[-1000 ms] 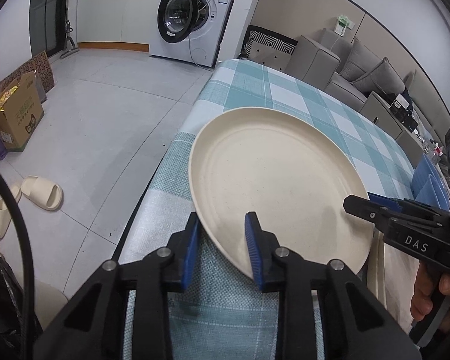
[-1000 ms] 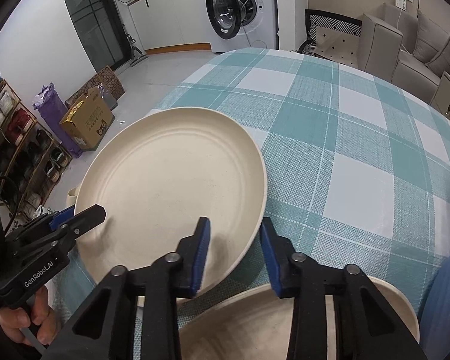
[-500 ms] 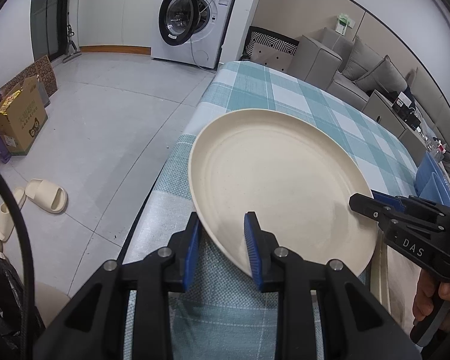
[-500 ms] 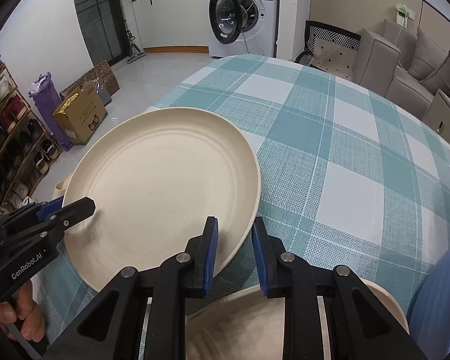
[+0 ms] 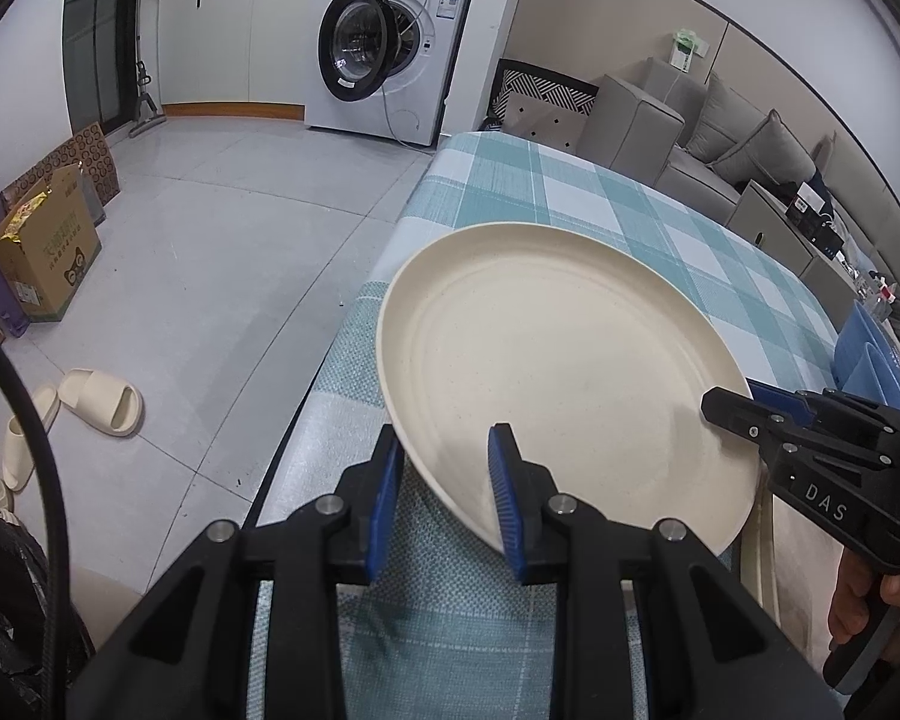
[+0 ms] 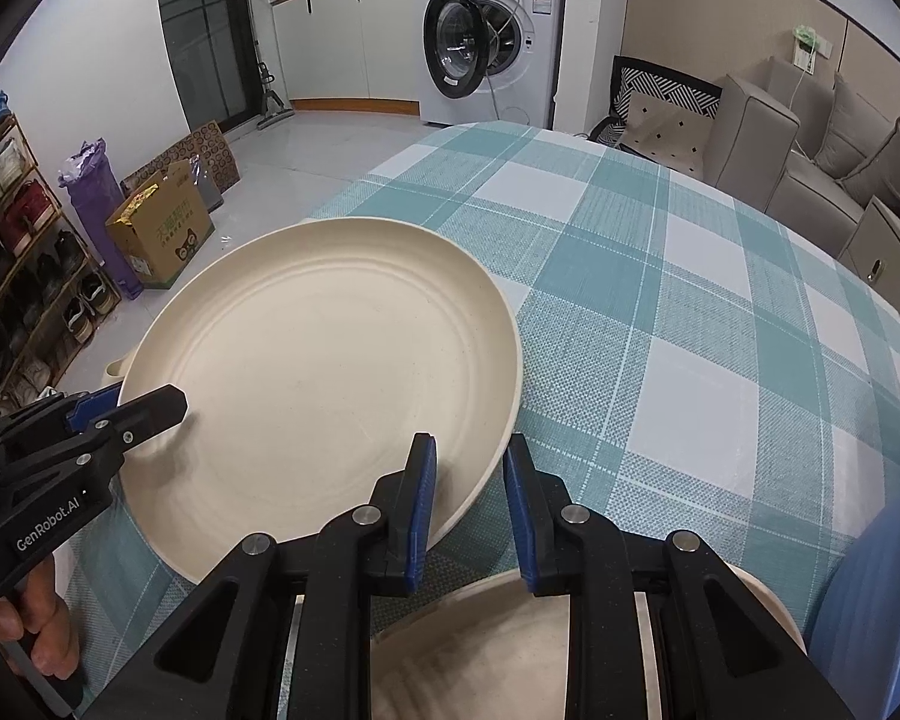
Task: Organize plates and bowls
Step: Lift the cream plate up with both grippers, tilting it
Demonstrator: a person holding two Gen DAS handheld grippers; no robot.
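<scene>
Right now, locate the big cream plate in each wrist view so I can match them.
Left wrist: cream plate fills centre-right, its near rim between the left claw.
Right wrist: plate sits centre-left, rim between the right claw.
Shared landmark: washing machine, top of both views.

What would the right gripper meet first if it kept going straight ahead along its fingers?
The cream plate: its near rim already sits between the right gripper fingers, which straddle it. Pushing on would likely run that rim deeper into the gap; beyond it is only the checked tablecloth.

Matt speckled cream plate (image 5: 558, 360), woven checked tablecloth (image 6: 660, 312), glossy floor tiles (image 5: 210, 252)
</scene>
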